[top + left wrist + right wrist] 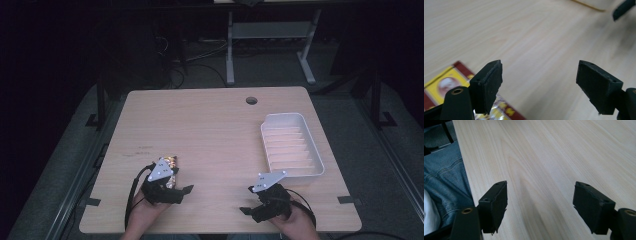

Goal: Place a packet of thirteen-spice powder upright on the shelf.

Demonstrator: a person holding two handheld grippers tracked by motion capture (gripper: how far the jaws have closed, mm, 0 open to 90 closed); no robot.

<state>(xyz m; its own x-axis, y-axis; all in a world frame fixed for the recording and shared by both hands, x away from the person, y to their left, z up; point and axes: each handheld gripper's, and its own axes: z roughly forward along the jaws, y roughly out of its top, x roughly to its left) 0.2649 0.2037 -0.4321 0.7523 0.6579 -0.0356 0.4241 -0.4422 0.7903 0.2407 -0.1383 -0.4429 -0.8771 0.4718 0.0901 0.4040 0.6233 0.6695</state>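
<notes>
Left tool (181, 192), near edge of the wooden bench (210, 120): jaws spread wide with nothing between them, a red-and-yellow snack packet (446, 82) lying flat just beside and partly beneath its left jaw. Right tool (247, 200), near edge to the right: jaws likewise wide and empty over bare wood. White ribbed tray (292, 145), farther back on the right side, well apart from the packet.

A pale wooden counter (215, 125) stands on grey floor (380, 165) in a dim room; a white desk frame (270, 40) and cables (200, 55) lie beyond.
</notes>
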